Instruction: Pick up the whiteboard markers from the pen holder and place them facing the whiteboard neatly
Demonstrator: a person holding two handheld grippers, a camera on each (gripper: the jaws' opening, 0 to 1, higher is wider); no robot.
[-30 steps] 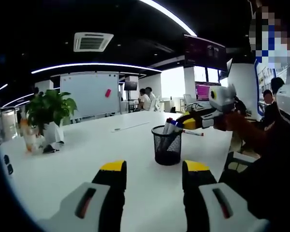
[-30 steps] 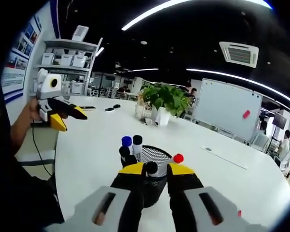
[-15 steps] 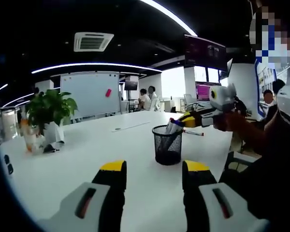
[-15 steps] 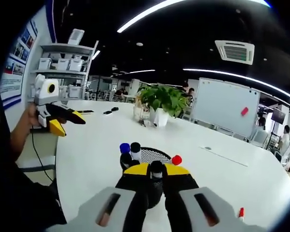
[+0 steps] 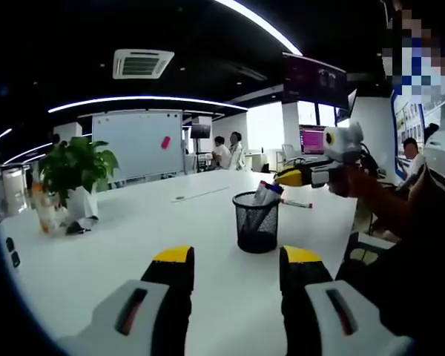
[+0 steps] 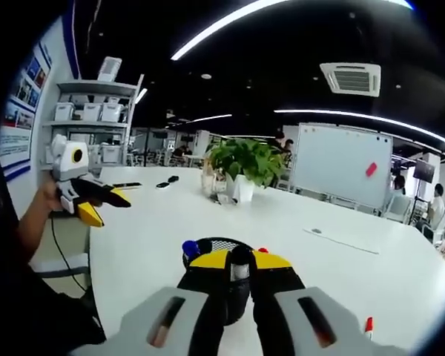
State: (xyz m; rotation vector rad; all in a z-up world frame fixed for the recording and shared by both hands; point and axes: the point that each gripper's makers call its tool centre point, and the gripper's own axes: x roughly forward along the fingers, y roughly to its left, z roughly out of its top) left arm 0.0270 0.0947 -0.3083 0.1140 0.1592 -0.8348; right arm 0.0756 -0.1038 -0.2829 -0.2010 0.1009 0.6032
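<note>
Looking along the left tongs (image 5: 236, 259) in the left gripper view, the two yellow-tipped jaws stand well apart with nothing between them, held low above the white worktop (image 5: 133, 222). Ahead of them a black wire-mesh pen holder (image 5: 256, 221) stands on the worktop toward its far right edge, with marker caps poking above its rim. The right tongs (image 5: 289, 177) come in from the right, held by a hand on an outstretched forearm, their yellow tip just over the holder; what they grip is too small to make out here. A whiteboard (image 5: 139, 144) with a pink spot stands beyond the far edge, and a leafy potted plant (image 5: 75, 178) sits near the left edge.

In the right gripper view, the right tongs (image 6: 239, 260) point down over the pen holder (image 6: 222, 285), jaws drawn narrow around a black-capped marker (image 6: 240, 261). The holder is mostly hidden behind the jaws; a blue cap (image 6: 190, 248) and a sliver of red show at its rim. The left tongs (image 6: 96, 200) hover apart near the left edge, jaws spread. A red marker (image 6: 368, 325) lies at the near right, partly cut off. The whiteboard (image 6: 334, 163) stands far right.
</note>
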